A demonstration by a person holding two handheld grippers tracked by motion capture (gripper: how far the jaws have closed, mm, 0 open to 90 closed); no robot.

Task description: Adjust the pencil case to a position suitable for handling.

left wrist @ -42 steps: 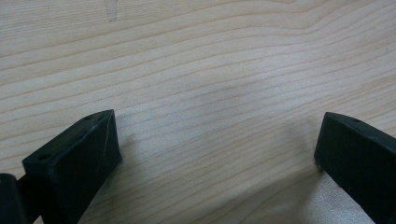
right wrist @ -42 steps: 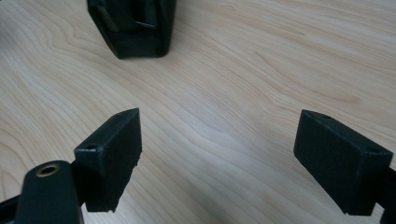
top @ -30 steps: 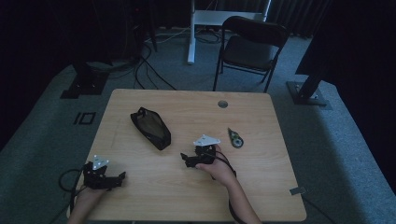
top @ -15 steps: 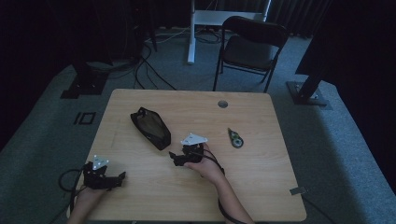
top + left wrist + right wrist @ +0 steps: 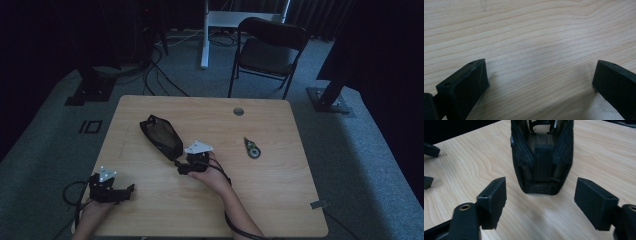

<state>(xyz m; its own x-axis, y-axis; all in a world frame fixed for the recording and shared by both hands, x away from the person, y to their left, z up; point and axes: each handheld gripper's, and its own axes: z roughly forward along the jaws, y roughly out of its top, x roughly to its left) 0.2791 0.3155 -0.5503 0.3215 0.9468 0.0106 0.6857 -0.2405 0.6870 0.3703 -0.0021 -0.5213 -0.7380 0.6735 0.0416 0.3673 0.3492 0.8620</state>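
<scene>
The black mesh pouch (image 5: pixel 161 136) lies flat on the wooden worktop (image 5: pixel 280 185), its long axis running diagonally, and serves as the landmark here; the right gripper (image 5: pixel 183 167) sits just beside the pouch's near end, held low over the wood by the person's right hand (image 5: pixel 212 175); in the right gripper view the pouch (image 5: pixel 541 157) stands straight ahead of the fingers (image 5: pixel 492 201), its narrow end facing them and just short of the gap; those fingers have just been closing yet are spread wider than the pouch's end, with nothing between them and nothing held; the left gripper (image 5: pixel 127 192) rests well apart from the pouch, toward the person's edge of the worktop and to the pouch's left, in the left hand (image 5: pixel 95 209); the left gripper view shows its fingers (image 5: pixel 465 86) spread wide over bare wood (image 5: pixel 536 45), gripping nothing; a small green and black tape dispenser (image 5: pixel 252 148) lies on the worktop well to the right of the pouch; a folding chair (image 5: pixel 270 52) stands on the carpet beyond the pouch, past the worktop's far edge.
</scene>
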